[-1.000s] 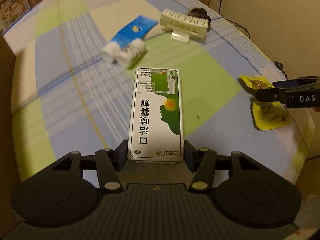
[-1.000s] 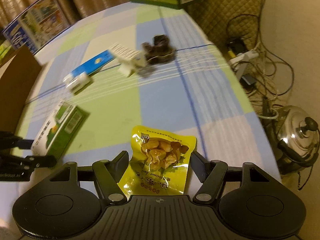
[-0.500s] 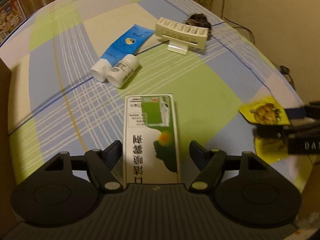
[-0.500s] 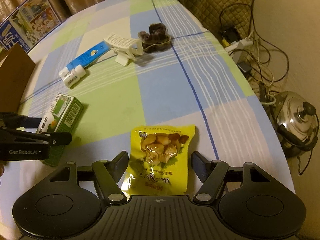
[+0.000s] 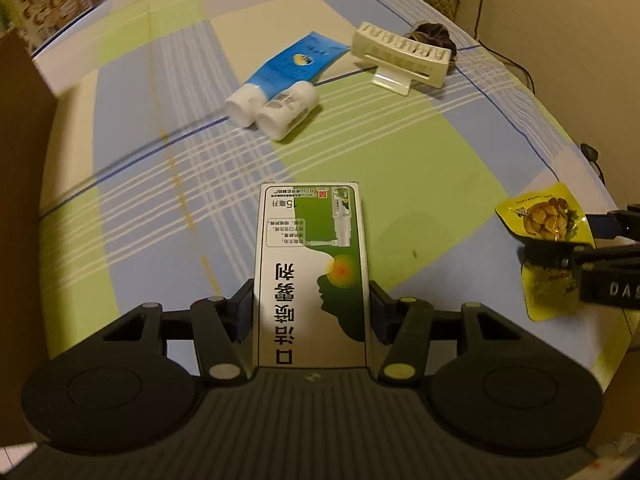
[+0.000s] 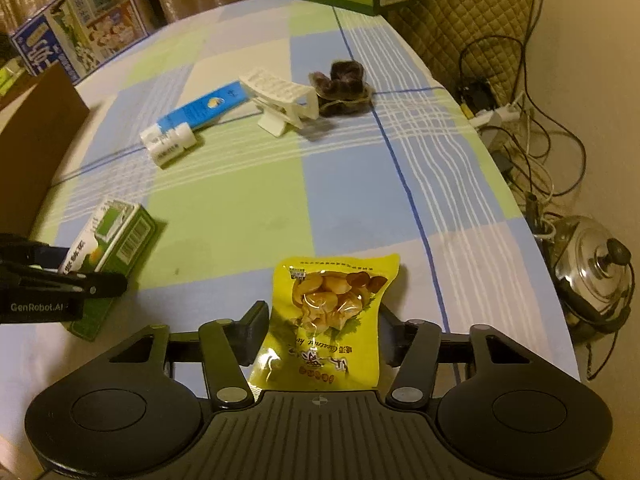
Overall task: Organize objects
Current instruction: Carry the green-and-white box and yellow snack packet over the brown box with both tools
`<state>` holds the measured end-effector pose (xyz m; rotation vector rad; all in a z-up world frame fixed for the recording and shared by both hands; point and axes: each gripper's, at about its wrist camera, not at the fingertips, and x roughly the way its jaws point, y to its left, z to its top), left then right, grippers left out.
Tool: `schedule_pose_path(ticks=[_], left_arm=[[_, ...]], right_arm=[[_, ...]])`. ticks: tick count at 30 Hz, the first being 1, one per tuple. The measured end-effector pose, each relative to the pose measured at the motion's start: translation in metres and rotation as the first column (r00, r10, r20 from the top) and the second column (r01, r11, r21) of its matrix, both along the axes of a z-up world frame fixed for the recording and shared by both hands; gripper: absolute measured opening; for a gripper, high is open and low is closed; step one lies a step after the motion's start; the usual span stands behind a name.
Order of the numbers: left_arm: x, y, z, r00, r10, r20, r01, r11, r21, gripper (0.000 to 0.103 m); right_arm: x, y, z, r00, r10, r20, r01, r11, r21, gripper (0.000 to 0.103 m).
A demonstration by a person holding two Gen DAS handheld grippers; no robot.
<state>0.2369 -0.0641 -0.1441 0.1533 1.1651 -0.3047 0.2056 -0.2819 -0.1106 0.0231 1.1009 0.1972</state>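
Observation:
A green and white medicine box [image 5: 310, 248] lies lengthwise on the checked tablecloth between the jaws of my left gripper [image 5: 311, 304]. The jaws are closing and both pads touch the box's long sides. A yellow snack packet [image 6: 332, 296] of nuts sits between the jaws of my right gripper [image 6: 322, 320], which are closing too, with the pads against its edges. Each gripper shows in the other view: the left gripper [image 6: 80, 284] at the box [image 6: 116, 236], the right gripper [image 5: 560, 240] at the packet [image 5: 544, 220].
Farther back lie a blue tube [image 5: 292, 62], a small white bottle [image 5: 286, 110], a large white clip [image 5: 400, 60] and a dark scrunchie [image 6: 344, 84]. A cardboard box [image 6: 36, 140] stands at the left. Cables and a steel pot [image 6: 592, 264] sit beyond the table's right edge.
Half a second ago both grippers' jaws stood wider, clear of the box and the packet. Now both pairs have closed in against them. The hands have hardly moved.

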Motion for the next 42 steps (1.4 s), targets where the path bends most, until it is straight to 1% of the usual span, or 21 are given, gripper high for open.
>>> schedule_pose_path(ticks=[7,13,18,21,26,32,36,39,42], left_arm=[[-0.015,0.016,0.011,0.999,0.038,0.013,-0.038,0.999,-0.019,0.051],[-0.026,0.026,0.026,0.997,0.065,0.044,-0.063,0.997,-0.043,0.051],[-0.033,0.031,0.03,0.996,0.071,0.051,-0.069,0.996,-0.047,0.051],[-0.038,0.036,0.028,0.996,0.079,0.047,-0.077,0.996,-0.042,0.051],[-0.042,0.037,0.02,0.998,0.062,0.03,-0.061,0.998,-0.026,0.051],[-0.038,0.032,0.002,0.998,0.054,-0.017,-0.054,0.999,-0.005,0.051],[-0.034,0.029,-0.001,0.999,0.049,-0.013,-0.048,0.999,0.002,0.053],[-0.03,0.025,-0.001,0.999,0.039,-0.005,-0.039,0.999,0.017,0.051],[-0.029,0.025,0.003,0.999,0.034,0.009,-0.034,0.999,0.011,0.051]], right_arm=[[-0.004,0.003,0.009,1.0,0.027,0.01,-0.028,0.999,0.04,0.048],[-0.008,0.015,0.021,0.997,0.075,0.028,-0.076,0.994,0.072,0.047],[-0.01,0.027,0.029,0.993,0.115,0.041,-0.119,0.988,0.1,0.047],[-0.011,0.033,0.031,0.99,0.134,0.043,-0.138,0.985,0.106,0.047],[-0.014,0.038,0.033,0.988,0.152,0.042,-0.156,0.981,0.114,0.047],[-0.015,0.035,0.035,0.988,0.148,0.038,-0.152,0.982,0.115,0.047],[-0.016,0.033,0.034,0.989,0.144,0.029,-0.146,0.983,0.115,0.047],[-0.016,0.034,0.036,0.989,0.144,0.032,-0.147,0.982,0.118,0.047],[-0.015,0.037,0.04,0.988,0.149,0.043,-0.153,0.981,0.122,0.047]])
